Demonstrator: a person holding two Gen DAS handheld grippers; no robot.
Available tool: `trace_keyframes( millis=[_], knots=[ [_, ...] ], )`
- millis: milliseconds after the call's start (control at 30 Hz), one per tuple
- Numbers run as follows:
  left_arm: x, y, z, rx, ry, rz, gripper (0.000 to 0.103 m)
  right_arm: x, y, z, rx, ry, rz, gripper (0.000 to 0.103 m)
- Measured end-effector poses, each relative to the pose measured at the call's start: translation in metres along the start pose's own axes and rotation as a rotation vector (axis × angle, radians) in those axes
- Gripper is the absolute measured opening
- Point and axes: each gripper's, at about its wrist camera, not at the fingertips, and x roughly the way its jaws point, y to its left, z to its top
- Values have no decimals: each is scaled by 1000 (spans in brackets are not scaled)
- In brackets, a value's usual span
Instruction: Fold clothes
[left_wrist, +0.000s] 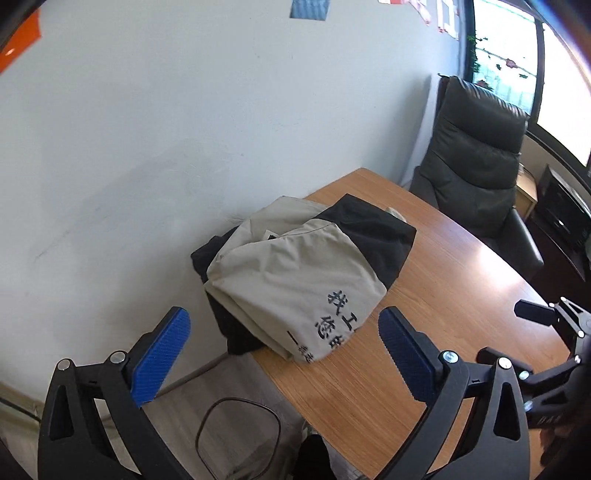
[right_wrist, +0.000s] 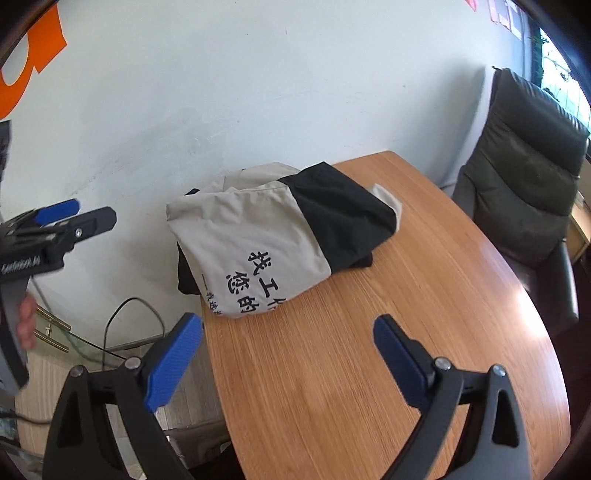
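Note:
A folded beige and black garment (left_wrist: 299, 273) with dark printed characters lies on the wooden table (left_wrist: 461, 280), near its wall-side edge. In the right wrist view the same garment (right_wrist: 273, 236) sits at the far left part of the table (right_wrist: 369, 369). My left gripper (left_wrist: 284, 354) hovers open in front of the garment's near corner, not touching it. My right gripper (right_wrist: 288, 358) is open above bare table, short of the garment. The left gripper (right_wrist: 74, 214) also shows at the left edge of the right wrist view, and the right gripper (left_wrist: 517, 332) at the right edge of the left wrist view.
A dark leather office chair (left_wrist: 476, 177) stands at the table's far end, by a bright window (left_wrist: 509, 48). A pale wall (left_wrist: 184, 110) runs along the table's left side. A black cable (left_wrist: 236, 435) loops on the floor below. A hand (right_wrist: 26, 321) holds the left gripper's handle.

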Motion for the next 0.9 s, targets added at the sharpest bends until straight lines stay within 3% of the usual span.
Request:
trace_keyframes(
  millis=[267,400,567,900],
  knots=[
    [-61,-35,-23,-54,-16,143,103,-38,7,-14,-96,32,-95,97],
    [-74,-32,-29,-107,-5,120,103,-49,11,-16,-116,28,-117,97],
    [-85,-35,-32,-88,-21,124,103,-53,15,-14,-129,22,-137,97],
    [-61,-23,-34,-96,27,107,103,-40,31,-12,-152,55,-155,97]
  ],
)
